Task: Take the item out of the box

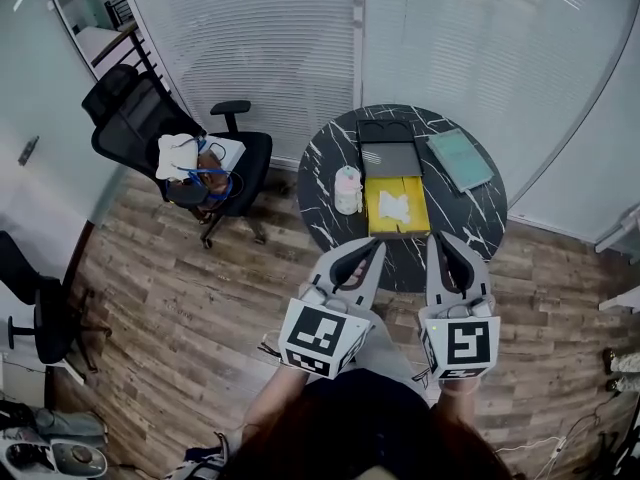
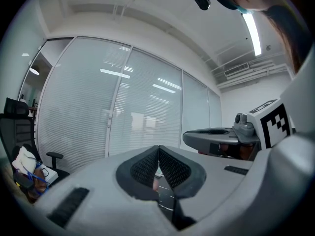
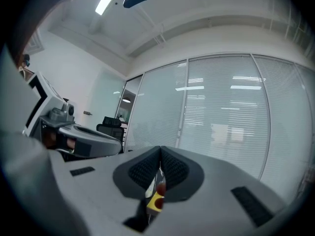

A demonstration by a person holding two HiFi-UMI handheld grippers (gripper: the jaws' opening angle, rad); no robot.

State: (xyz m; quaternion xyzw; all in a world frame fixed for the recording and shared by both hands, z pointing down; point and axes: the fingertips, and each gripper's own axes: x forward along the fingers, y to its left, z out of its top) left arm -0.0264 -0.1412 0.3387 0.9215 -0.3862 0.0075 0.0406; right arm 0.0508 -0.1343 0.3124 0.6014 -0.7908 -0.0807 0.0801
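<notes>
Zero steps done: white item (image 1: 395,206) lies in open yellow box (image 1: 374,220) on table (image 1: 325,168). Your left gripper (image 1: 372,249) and right gripper (image 1: 452,240) both clenched, holding nothing, hovering near box. Left for you: reach in, grasp item, lift out.

Box (image 1: 381,224) on table (image 1: 472,214), item (image 1: 395,206) in box, cup (image 1: 347,190) left of box, pad (image 1: 460,158) right

Bright, even light was cast by a ceiling strip light (image 2: 253,28); glare was caught on the glass wall (image 2: 162,87); gripper-view edges were bent and darkened.
</notes>
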